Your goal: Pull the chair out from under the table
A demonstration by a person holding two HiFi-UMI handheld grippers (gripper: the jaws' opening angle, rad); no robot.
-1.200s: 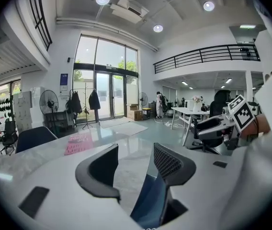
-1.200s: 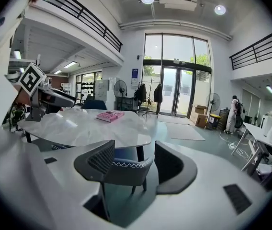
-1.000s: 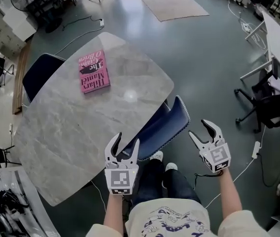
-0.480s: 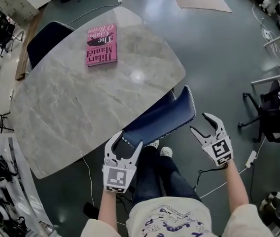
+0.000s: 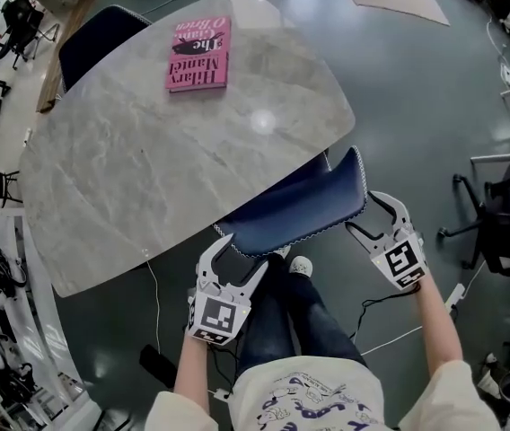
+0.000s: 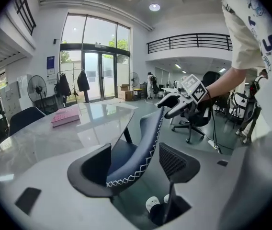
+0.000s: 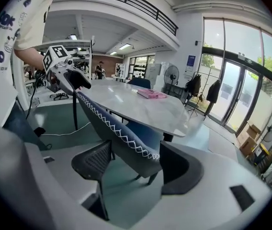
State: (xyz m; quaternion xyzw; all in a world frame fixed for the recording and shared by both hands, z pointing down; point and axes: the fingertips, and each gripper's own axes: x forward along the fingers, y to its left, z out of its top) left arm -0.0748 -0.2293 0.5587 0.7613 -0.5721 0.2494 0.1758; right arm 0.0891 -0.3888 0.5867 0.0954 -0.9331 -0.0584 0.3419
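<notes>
A dark blue chair [image 5: 300, 212] with white cross-stitching along its backrest edge is tucked under the grey marble table [image 5: 147, 178]. My left gripper [image 5: 235, 257] is at the backrest's left end. Its jaws are opening, and in the left gripper view the stitched edge [image 6: 141, 147] runs between them with a gap on the right side. My right gripper [image 5: 364, 214] is at the backrest's right end, its jaws opening too. In the right gripper view the chair back [image 7: 117, 133] passes between them without being clamped.
A pink book [image 5: 199, 54] lies on the table's far side. A second dark chair [image 5: 93, 43] stands beyond the table. The person's legs and white shoes [image 5: 300, 266] are just behind the chair. A black office chair [image 5: 506, 227] is on the right, and a cable [image 5: 390, 330] lies on the floor.
Both grippers have dropped and moved forward from behind the chair to the two ends of its backrest, and their jaws have spread wider. The chair has not visibly moved.
</notes>
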